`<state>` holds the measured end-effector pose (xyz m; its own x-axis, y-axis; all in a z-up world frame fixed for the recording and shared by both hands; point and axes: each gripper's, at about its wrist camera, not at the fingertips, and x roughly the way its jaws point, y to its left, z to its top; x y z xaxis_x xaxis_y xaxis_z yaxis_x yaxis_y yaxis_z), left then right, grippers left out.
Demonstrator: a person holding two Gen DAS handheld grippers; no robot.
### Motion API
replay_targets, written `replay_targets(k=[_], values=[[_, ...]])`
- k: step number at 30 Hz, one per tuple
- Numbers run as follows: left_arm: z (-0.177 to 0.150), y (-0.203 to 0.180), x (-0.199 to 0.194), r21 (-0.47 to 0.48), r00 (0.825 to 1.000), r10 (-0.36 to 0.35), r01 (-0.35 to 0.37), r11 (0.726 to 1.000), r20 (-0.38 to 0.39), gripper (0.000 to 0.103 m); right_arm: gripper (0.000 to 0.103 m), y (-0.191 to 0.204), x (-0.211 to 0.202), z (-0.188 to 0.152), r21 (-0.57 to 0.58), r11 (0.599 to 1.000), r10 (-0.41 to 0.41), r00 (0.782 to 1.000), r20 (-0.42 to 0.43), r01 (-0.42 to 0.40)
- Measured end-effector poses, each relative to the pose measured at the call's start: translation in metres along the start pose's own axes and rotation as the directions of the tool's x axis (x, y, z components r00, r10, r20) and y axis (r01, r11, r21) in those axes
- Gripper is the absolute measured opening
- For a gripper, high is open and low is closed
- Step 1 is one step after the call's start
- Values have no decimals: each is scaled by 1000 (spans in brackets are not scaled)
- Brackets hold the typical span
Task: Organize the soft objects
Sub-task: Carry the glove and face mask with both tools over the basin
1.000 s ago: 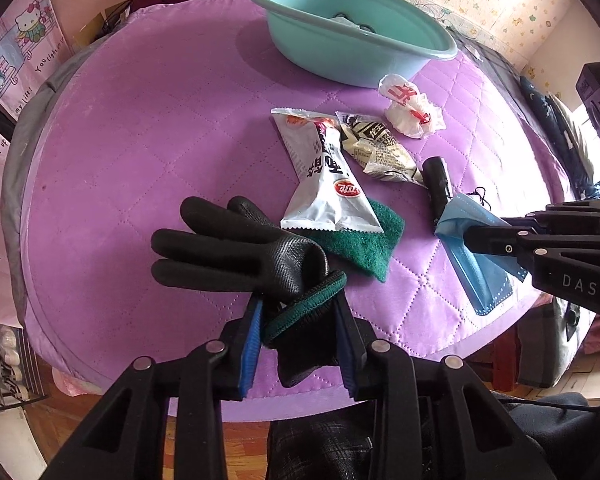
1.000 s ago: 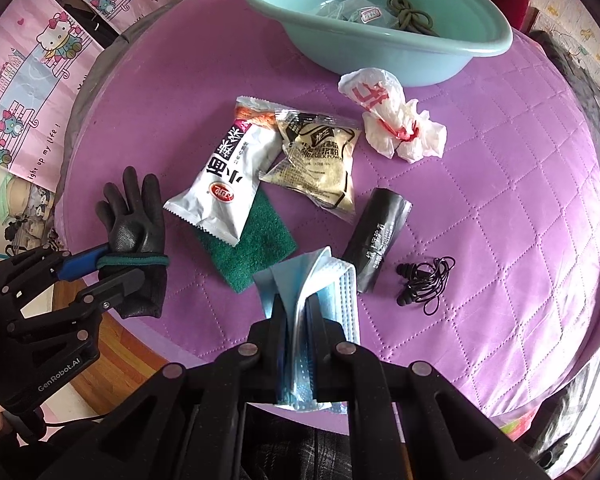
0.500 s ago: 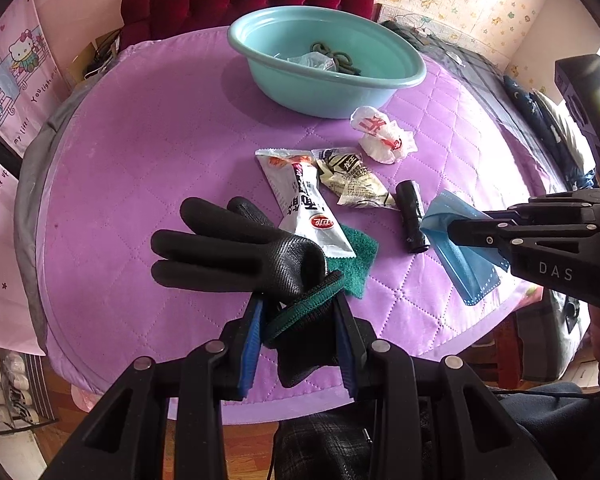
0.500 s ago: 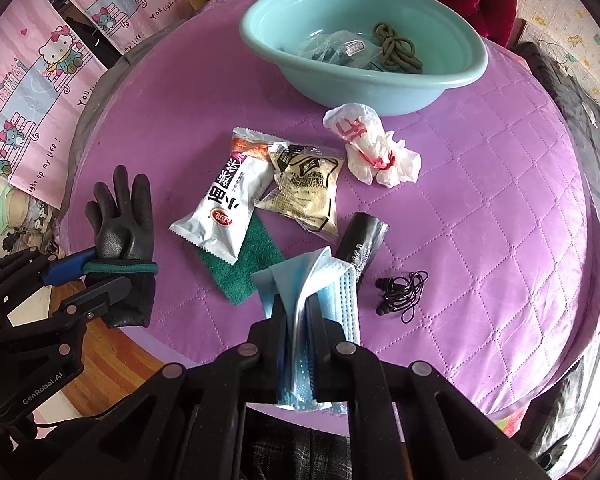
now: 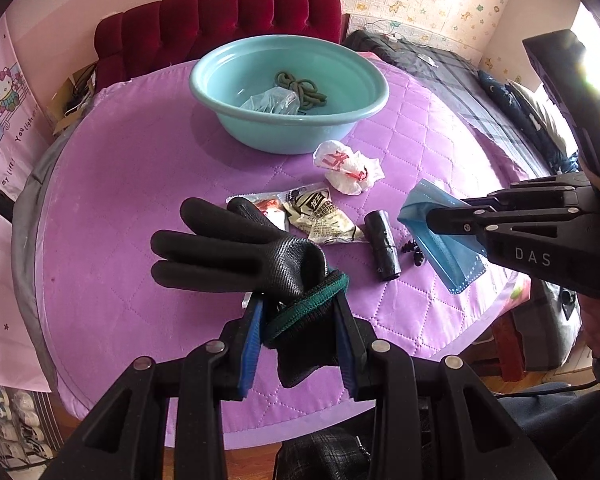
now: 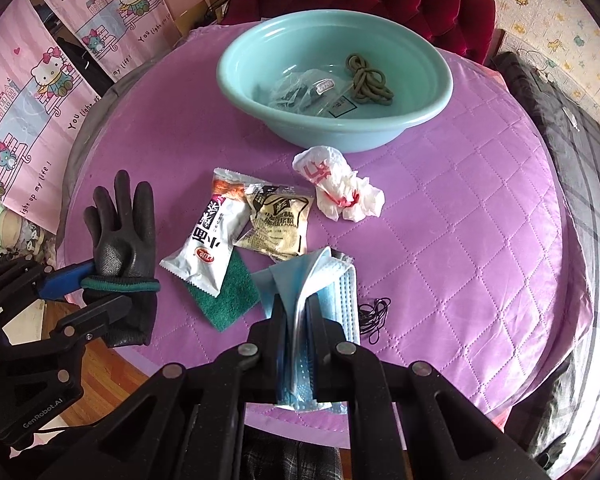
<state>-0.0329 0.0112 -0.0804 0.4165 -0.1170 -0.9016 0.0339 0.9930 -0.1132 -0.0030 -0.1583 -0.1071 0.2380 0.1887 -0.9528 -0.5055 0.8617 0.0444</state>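
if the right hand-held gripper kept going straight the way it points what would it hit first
Probably the purple quilted table cover, close by the black earphones. The right hand-held gripper, shut on the blue face mask, points steeply down near the table's front edge; depth is unclear.

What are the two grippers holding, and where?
The left gripper holds the black glove by its cuff. The right gripper pinches the blue mask at a folded edge.

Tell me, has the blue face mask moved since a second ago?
Yes. The blue face mask rose off the purple tablecloth, clamped in the right gripper.
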Motion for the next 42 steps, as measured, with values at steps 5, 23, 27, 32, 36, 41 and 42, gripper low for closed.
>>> replay_targets(k=[5, 23, 27, 32, 36, 41, 42], values=[[16, -8, -2, 40, 1000, -21, 21, 999, 15, 36, 7, -5, -11, 11, 8, 1000, -9, 1000, 30, 9], [85, -13, -15, 126, 994, -56, 44, 991, 92, 36, 7, -25, -33, 70, 22, 1000, -22, 995, 97, 20], [98, -13, -12, 143, 994, -57, 44, 989, 93, 36, 7, -29, -36, 86, 23, 1000, -23, 993, 119, 21], [118, -10, -7, 163, 994, -62, 46, 986, 95, 36, 7, -34, -37, 108, 22, 999, -30, 990, 135, 27], [136, -9, 1, 188, 994, -59, 40, 981, 93, 36, 7, -42, -31, 126, 29, 999, -32, 990, 138, 28], [159, -7, 14, 207, 995, -56, 37, 978, 88, 36, 7, -49, -22, 149, 41, 999, -31, 990, 137, 25], [163, -6, 17, 208, 994, -60, 41, 977, 86, 36, 7, -50, -20, 154, 45, 999, -28, 990, 136, 22]])
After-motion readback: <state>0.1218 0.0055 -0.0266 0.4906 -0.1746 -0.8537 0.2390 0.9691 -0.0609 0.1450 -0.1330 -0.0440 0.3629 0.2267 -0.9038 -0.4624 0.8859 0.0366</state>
